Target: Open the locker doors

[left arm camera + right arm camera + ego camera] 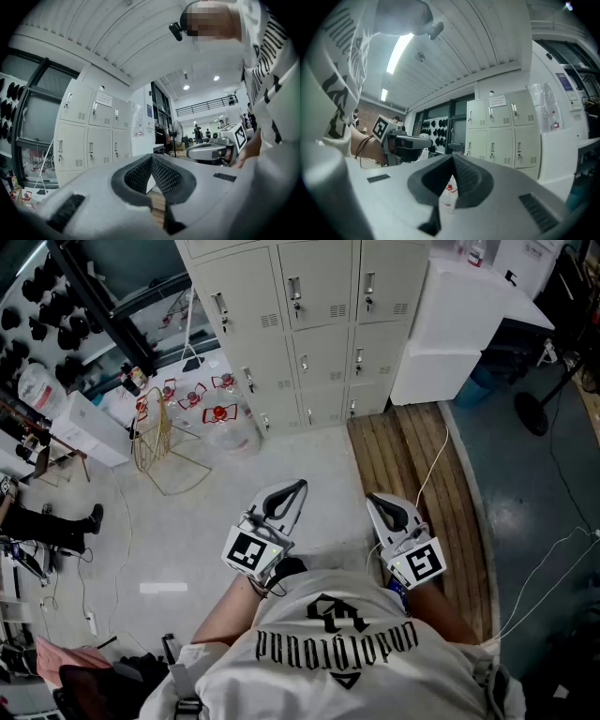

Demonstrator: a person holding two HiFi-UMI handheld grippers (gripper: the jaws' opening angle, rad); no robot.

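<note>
— Where to look for the locker (319, 324)?
— At the top of the head view; standing at the far side of the pale floor (281, 465), just beside a white cabinet (459, 324) on the right; well apart from both tongs.

— And the tongs themselves?
— Left tongs (300, 487) pressed tip to tip, gripping nothing; right tongs (371, 497) also fully closed and empty; both held level near the body, pointing toward the locker.

— How to expect the doors (323, 277) to handle?
— Probably as thin painted sheet metal; stiff and light, swinging on hinges, perhaps a little springy at the free edge; not fragile; smooth flat faces likely slippery for the pads, so no use pushing or pinching there.

— Where to take hold, then?
— At the small metal handle (294, 292) on each door, placed near one side edge; better to pinch it across or hook behind it, then to pull along an arc and not straight back; possibly with keys or locks just below, too small to confirm; impossible to tell from here whether locked.

— How far along?
— Not yet begun, judging by the doors, all closed as far as visible; first need to come closer and to open the tongs.
</note>
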